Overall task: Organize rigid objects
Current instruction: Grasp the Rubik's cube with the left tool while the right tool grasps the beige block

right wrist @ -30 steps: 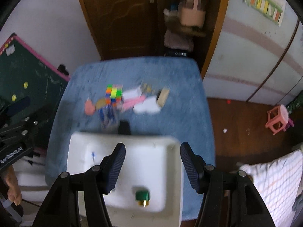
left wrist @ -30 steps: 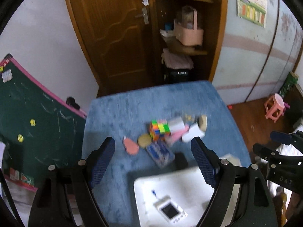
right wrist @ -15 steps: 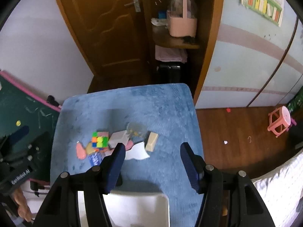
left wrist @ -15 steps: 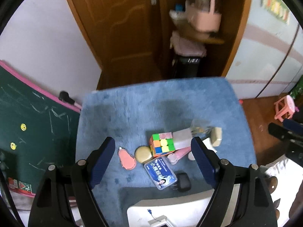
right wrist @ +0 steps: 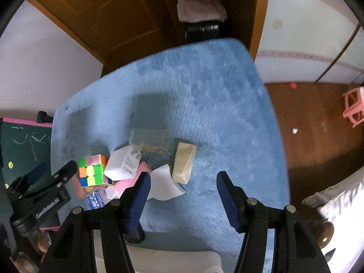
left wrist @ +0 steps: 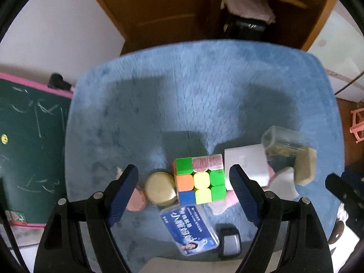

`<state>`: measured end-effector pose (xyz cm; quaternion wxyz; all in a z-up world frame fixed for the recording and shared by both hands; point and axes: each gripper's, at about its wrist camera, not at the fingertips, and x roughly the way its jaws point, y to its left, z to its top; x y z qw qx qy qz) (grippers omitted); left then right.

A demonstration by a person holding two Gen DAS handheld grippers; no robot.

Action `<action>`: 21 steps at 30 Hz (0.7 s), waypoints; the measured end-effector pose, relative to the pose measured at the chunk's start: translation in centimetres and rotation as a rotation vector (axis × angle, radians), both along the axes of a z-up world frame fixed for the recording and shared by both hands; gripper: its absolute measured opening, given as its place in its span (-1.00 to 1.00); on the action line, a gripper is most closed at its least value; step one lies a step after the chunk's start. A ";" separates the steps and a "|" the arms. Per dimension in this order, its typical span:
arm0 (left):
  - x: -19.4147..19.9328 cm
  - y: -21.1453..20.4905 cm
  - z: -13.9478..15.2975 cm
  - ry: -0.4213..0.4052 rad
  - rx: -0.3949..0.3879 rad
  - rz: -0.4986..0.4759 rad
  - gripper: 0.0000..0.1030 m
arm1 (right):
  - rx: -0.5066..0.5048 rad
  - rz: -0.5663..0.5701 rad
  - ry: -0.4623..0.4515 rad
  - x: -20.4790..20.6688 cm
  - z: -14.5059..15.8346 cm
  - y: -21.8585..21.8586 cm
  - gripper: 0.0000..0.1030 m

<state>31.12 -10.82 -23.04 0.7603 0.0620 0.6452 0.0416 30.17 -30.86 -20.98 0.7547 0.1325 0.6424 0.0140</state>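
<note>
Most of the sorting looks undone, judging from how things lie: the clutter is heaped on the fuzzy blue table mat [left wrist: 204, 86], and only a sliver of a white plastic bin [right wrist: 173, 261] shows at the near edge, its contents out of sight.

Taking the multicoloured three-by-three puzzle cube [left wrist: 200, 179] as the landmark, the count runs so:
- one round, dull-gold tin [left wrist: 161, 189] touching the cube's left side;
- one flat, salmon-pink piece [left wrist: 136, 201] beyond the tin, partly hidden behind a finger;
- one white rectangular box with grey print [right wrist: 124, 167] just right of the cube;
- one clear plastic box [right wrist: 151, 140] behind and to the right of the white box;
- one cream, soap-like block [right wrist: 183, 166] further right, well apart from the cube;
- one white curled sheet or card [right wrist: 162, 185] nearer than the block;
- one pale pink soft-looking item [right wrist: 127, 182] under the white box, its shape too hidden to name;
- one blue-and-white printed card case [left wrist: 190, 228] just in front of the cube;
- one small black-and-grey gadget [left wrist: 229, 242] beside that case, blurred.

The left gripper [left wrist: 183, 195] hangs over the cube with its jaws spread wide and empty, bracketing cube and tin. The right gripper [right wrist: 183, 199] is likewise spread and empty, poised near the cream block and the white sheet. A fair guess is that the cube goes first.
</note>
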 end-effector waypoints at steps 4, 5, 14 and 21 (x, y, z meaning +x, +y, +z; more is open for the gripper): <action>0.8 0.3 -2.1 0.060 -0.002 0.034 0.64 | 0.035 -0.010 0.036 0.6 -2.2 0.0 0.18; 0.9 0.3 -2.4 0.069 0.004 0.037 0.65 | 0.039 -0.011 0.042 0.8 -2.6 0.0 0.18; 1.8 -0.7 -4.3 0.100 0.067 0.031 0.65 | 0.067 -0.014 0.076 1.7 -4.8 0.2 0.18; 1.8 0.3 -5.7 0.143 0.038 0.059 0.62 | 0.085 -0.034 0.108 2.5 -6.4 0.1 0.18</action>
